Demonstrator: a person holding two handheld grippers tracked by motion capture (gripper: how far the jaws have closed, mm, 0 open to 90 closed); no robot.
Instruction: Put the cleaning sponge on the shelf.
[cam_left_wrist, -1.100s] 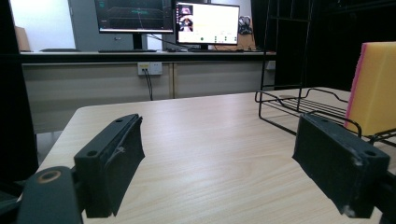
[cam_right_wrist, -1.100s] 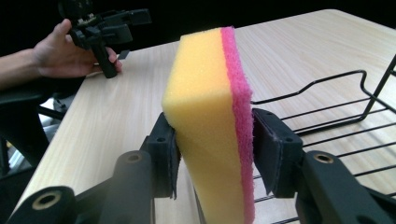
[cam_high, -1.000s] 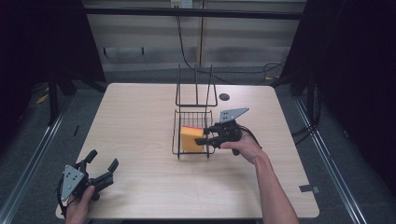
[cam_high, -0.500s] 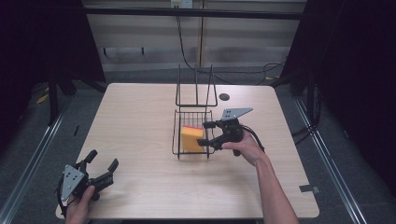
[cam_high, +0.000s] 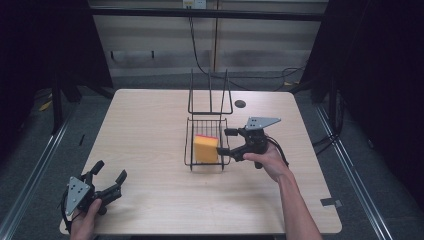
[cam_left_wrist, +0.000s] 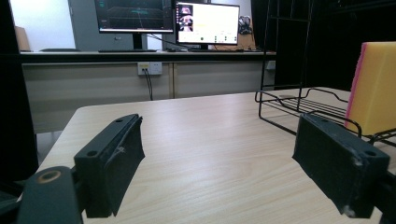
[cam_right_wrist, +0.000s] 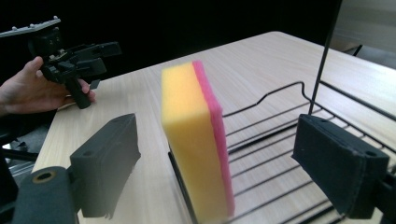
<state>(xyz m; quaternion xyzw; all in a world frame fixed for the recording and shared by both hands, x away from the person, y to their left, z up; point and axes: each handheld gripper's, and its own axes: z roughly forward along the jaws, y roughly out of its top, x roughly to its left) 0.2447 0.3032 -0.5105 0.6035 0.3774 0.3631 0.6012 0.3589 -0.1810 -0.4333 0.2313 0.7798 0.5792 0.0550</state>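
A: Sponge (cam_high: 206, 148) is standing on edge in the wire basket (cam_high: 189, 145), mid-table, leaning on its near-right rim.

B: Right gripper (cam_high: 224, 141)?

A: Right hand (cam_high: 269, 159) is reaching in from the basket's right side and holding it level, pointing left. Jaws have just been opening and are now spread wide, one on each side of the sponge, pads not touching it.

B: Left gripper (cam_high: 107, 177)?

A: Sitting at the near-left table (cam_high: 150, 125) corner, well apart, jaws spread, gripping nothing.

B: View differences?

A: Right gripper view is showing the sponge's pink face beside the yellow foam. Left gripper view is catching monitors (cam_left_wrist: 167, 16) beyond the table's far edge.
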